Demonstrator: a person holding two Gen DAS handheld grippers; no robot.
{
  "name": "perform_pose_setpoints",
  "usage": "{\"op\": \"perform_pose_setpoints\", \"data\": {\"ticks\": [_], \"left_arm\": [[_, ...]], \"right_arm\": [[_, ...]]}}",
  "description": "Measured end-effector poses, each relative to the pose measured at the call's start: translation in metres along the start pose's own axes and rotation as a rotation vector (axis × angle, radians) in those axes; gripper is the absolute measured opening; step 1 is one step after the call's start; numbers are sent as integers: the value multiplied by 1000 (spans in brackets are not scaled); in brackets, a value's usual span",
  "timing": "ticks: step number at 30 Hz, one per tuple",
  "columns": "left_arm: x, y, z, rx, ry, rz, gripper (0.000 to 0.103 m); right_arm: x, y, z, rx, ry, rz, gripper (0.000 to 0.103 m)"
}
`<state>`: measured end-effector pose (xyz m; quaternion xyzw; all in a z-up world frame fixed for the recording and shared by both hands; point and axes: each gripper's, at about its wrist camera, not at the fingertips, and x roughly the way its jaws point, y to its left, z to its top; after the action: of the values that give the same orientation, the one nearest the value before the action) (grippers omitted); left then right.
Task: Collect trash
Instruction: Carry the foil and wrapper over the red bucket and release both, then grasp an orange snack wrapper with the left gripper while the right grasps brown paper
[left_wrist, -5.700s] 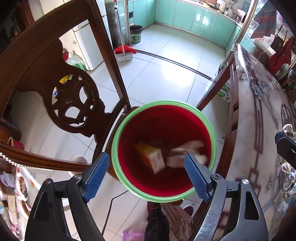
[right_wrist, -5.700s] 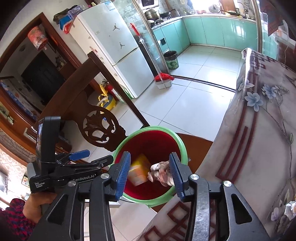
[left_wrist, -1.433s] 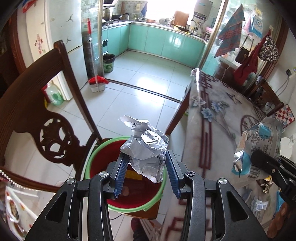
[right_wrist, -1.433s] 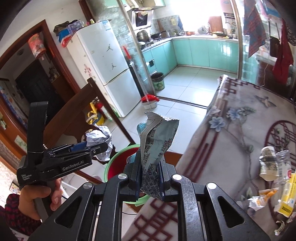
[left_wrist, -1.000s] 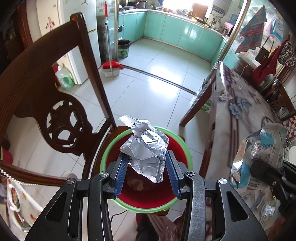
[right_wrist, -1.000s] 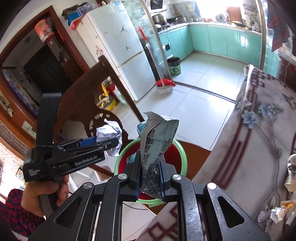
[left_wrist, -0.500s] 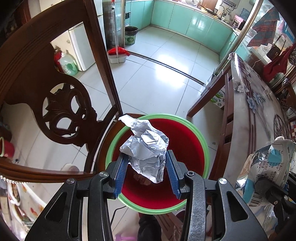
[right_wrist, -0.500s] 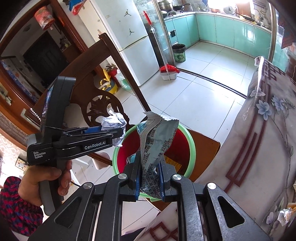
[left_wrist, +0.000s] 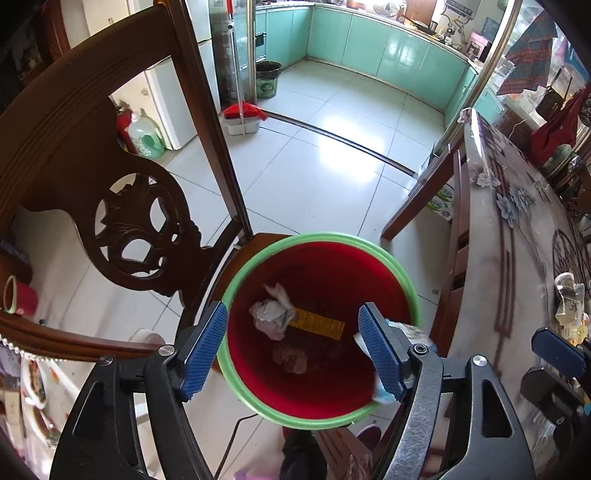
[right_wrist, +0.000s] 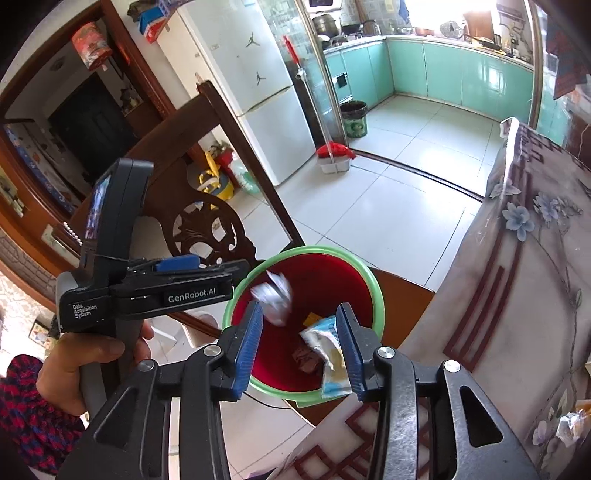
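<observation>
Bin: a red bin (left_wrist: 321, 373) with a green rim stands on the seat of a wooden chair (left_wrist: 133, 221), just left of a table (left_wrist: 517, 258) covered by a flowered cloth; both grippers hang over its mouth.
Left gripper: the left gripper (left_wrist: 293, 350) points steeply down into the bin. Its jaws have just been opening and stand wide apart, blue pads (left_wrist: 205, 347) bare, with nothing between them.
Foil ball: the crumpled foil ball (left_wrist: 273, 314) is loose inside the bin, on the left side of the red interior; blurred in the right wrist view (right_wrist: 275, 297), so whether it has landed I cannot tell.
Right gripper: the right gripper (right_wrist: 299, 349) hangs over the near rim of the bin. Its jaws have just been opening and are parted; the wrapper is between them, against the right pad, the left pad clear of it.
Wrapper: a silver and blue snack wrapper (right_wrist: 328, 358) lies by the right finger, over the near part of the bin; whether it rests on that pad or is free I cannot tell.
Other trash in bin: a yellow printed packet (left_wrist: 319, 325) and a brownish wad (left_wrist: 290, 360) lie at the bottom.
Trash on table: a few more wrappers (left_wrist: 569, 306) lie at the right edge of the table.
Person: a hand (right_wrist: 85, 365) in a red and dark patterned sleeve holds the left gripper's handle.
Far room: white fridge (right_wrist: 255, 92), red broom (left_wrist: 242, 110), dark waste bin (left_wrist: 267, 79), teal kitchen cabinets (left_wrist: 388, 55).
</observation>
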<state>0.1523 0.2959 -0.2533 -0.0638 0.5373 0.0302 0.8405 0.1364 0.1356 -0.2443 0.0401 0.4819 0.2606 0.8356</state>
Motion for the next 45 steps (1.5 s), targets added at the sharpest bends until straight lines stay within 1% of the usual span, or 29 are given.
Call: {"op": "perform_pose_setpoints", "data": {"ticks": [3, 6, 8, 10, 13, 15, 17, 20, 22, 25, 26, 30, 32, 33, 34, 35, 37, 39, 42, 44, 45], "left_arm": [[-11, -9, -7, 3, -11, -31, 73], [-23, -26, -16, 22, -22, -66, 73], [-30, -43, -22, 47, -28, -83, 74], [-37, -62, -29, 78, -36, -98, 74], [-48, -96, -40, 141, -59, -119, 77], [-54, -120, -48, 182, -71, -133, 81], [-59, -146, -57, 222, -65, -162, 82], [-66, -187, -73, 289, -63, -199, 82], [-69, -214, -83, 332, -61, -225, 83], [-70, -255, -98, 396, -51, -302, 84], [-68, -269, -102, 423, -45, -325, 84], [-59, -323, -116, 543, -38, -350, 84], [-55, -347, -120, 584, -35, -367, 84], [-52, -357, -121, 598, -32, -383, 84], [-48, -366, -121, 608, -30, -391, 84], [-44, -376, -122, 618, -26, -394, 84], [-32, -392, -121, 639, -7, -383, 84], [-19, -405, -122, 649, 29, -365, 84], [-3, -414, -123, 633, 73, -358, 84], [3, -415, -125, 612, 84, -345, 79], [5, -414, -125, 599, 93, -341, 62]], "right_arm": [[-22, -9, -10, 8, -24, -33, 40], [-54, -27, -27, 35, -58, -65, 40], [-75, -42, -40, 61, -77, -93, 44], [-102, -64, -58, 94, -99, -139, 48], [-143, -101, -83, 138, -116, -227, 49], [-173, -127, -100, 160, -122, -307, 52], [-204, -158, -118, 193, -136, -393, 55], [-249, -210, -149, 288, -169, -530, 57], [-262, -237, -161, 334, -155, -583, 57], [-267, -281, -181, 390, -107, -626, 57], [-266, -293, -186, 402, -96, -624, 57], [-254, -326, -197, 424, -62, -567, 57], [-247, -343, -208, 429, -30, -544, 54], [-243, -350, -211, 435, -15, -528, 39], [-242, -357, -214, 445, -10, -506, 32], [-244, -359, -218, 455, -29, -483, 32], [-247, -363, -223, 466, -43, -460, 28], [-255, -363, -225, 468, -65, -454, 28], [-271, -362, -224, 479, -115, -454, 28], [-282, -362, -222, 493, -151, -452, 28], [-288, -361, -220, 496, -169, -451, 28]]}}
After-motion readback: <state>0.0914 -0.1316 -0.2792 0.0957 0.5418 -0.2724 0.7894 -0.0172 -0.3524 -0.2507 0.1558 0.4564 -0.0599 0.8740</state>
